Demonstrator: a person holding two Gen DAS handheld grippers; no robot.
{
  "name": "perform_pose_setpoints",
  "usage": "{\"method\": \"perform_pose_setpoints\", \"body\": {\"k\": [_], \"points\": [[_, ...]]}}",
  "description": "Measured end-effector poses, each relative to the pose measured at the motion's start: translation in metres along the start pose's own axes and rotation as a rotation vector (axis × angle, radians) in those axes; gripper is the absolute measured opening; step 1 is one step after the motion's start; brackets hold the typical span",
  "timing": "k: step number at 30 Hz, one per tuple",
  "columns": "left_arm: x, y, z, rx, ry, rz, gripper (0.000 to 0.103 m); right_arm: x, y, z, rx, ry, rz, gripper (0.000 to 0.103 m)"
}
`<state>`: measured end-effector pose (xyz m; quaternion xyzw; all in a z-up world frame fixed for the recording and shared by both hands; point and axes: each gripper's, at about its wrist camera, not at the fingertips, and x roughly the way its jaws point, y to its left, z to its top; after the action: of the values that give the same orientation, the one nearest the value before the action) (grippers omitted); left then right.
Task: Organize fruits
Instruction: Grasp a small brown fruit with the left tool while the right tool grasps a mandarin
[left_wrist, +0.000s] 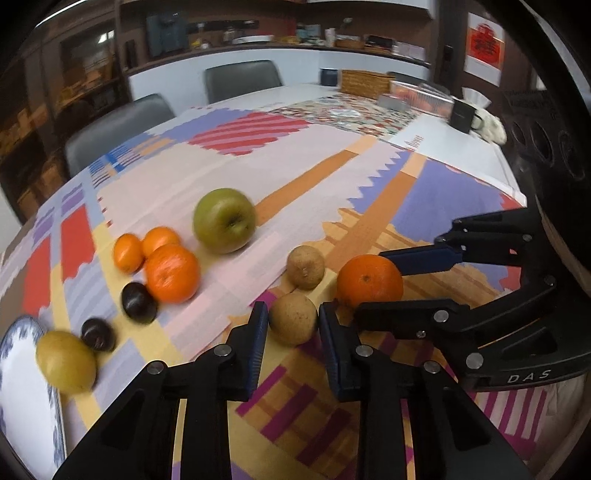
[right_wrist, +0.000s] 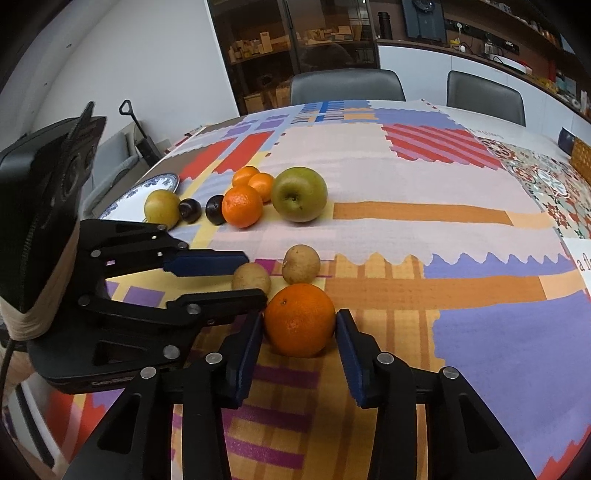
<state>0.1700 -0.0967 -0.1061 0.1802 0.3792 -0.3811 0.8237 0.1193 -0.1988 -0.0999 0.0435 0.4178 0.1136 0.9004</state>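
Observation:
A small brown round fruit (left_wrist: 293, 325) sits on the patterned tablecloth, and the pads of my left gripper (left_wrist: 292, 309) are shut on its two sides. Seen from the right wrist, that left gripper (right_wrist: 254, 277) reaches in from the left around the same brown fruit (right_wrist: 251, 278). My right gripper (right_wrist: 299, 316) is shut on a large orange (right_wrist: 299, 321), with both blue pads against it. The left wrist view shows the orange (left_wrist: 369, 282) with the right gripper (left_wrist: 371, 281) coming in from the right. A second brown fruit (left_wrist: 306, 266) lies loose just behind.
Further left lie a green apple (left_wrist: 224, 220), three oranges (left_wrist: 171, 273), two dark plums (left_wrist: 138, 302) and a yellow fruit (left_wrist: 66, 362) leaning on a blue-and-white plate (left_wrist: 22, 406). Grey chairs (left_wrist: 242, 79) stand beyond the table. A wicker basket (left_wrist: 364, 83) and boxes sit at its far end.

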Motion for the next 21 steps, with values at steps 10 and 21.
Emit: {"method": "perform_pose_setpoints", "body": {"k": [10, 21], "points": [[-0.032, 0.005, -0.012, -0.142, -0.053, 0.094, 0.028, -0.009, 0.007, 0.001, -0.020, -0.037, 0.008, 0.041], [-0.089, 0.022, -0.035, -0.286, -0.136, 0.245, 0.028, -0.025, 0.043, 0.016, -0.085, -0.085, 0.066, 0.041]]}}
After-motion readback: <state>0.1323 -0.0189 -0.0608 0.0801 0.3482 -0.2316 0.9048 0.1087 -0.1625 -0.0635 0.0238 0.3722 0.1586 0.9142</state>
